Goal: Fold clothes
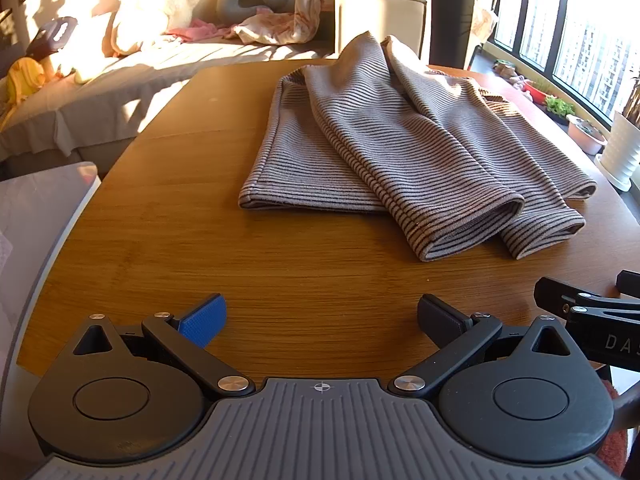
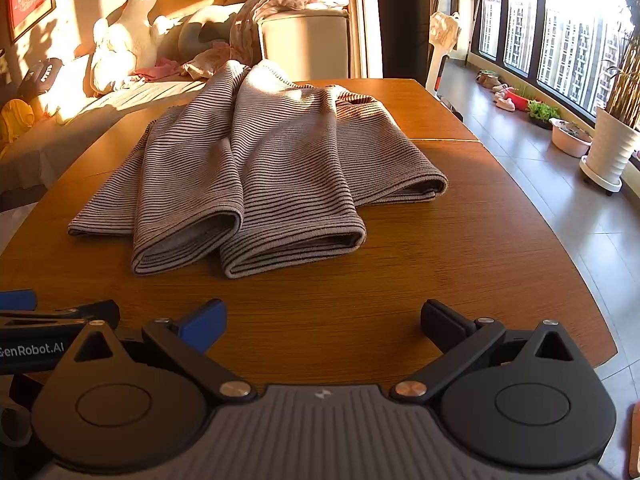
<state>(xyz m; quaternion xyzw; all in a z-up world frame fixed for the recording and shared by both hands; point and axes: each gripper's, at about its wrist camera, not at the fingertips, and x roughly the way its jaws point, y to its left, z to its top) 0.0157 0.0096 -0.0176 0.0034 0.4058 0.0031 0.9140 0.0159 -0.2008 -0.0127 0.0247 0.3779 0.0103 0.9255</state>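
My striped knit pants (image 2: 256, 168) lay on the wood desk (image 2: 460, 264), cuffs pointing toward me; both grippers (image 1: 322, 322) (image 2: 324, 326) were wide open, empty.

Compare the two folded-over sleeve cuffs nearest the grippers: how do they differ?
In the right wrist view, the left cuff looks narrower and lies partly across the striped garment body's left hem, while the right cuff looks wider and reaches slightly closer to the camera. The left cuff gapes more; the right lies flatter. Both are striped, rest on the wooden table, and touch neither hand-held gripper.
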